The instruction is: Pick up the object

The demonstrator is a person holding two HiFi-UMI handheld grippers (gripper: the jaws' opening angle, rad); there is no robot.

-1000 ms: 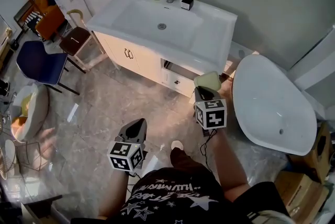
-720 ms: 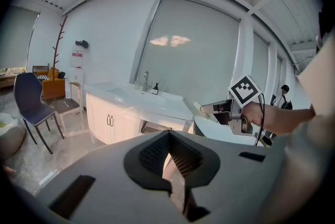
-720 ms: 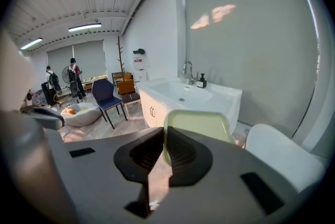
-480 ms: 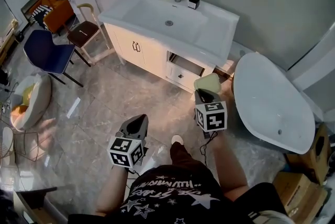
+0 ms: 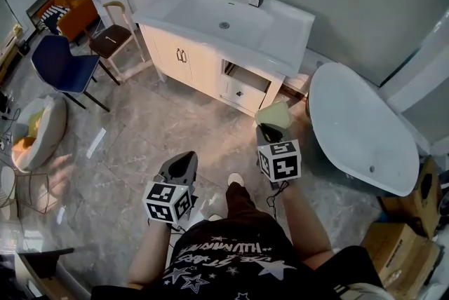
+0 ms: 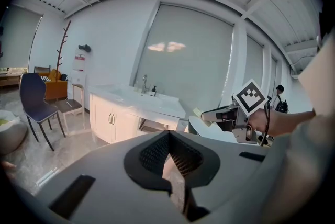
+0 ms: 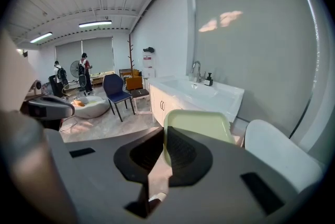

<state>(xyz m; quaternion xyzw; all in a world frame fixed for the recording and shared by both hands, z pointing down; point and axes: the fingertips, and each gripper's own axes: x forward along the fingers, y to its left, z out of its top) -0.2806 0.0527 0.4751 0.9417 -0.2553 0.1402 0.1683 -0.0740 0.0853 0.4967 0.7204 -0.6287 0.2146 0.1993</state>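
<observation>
The pale green plastic tray with rounded corners (image 5: 275, 113) is up in the air, tilted, its edge pinched in the right tool (image 7: 163, 154).

The tray (image 7: 199, 126) in the right gripper (image 5: 266, 127) is pale green, and both that gripper and the left gripper (image 5: 184, 161) are grey and black with black-and-white square markers. The washbasin cabinet (image 5: 184, 57) and the bathtub (image 5: 361, 130) are white, the floor (image 5: 140, 130) is marbled grey-beige, one chair (image 5: 59, 67) is navy, and the person's shirt (image 5: 224, 256) is black with white stars
</observation>
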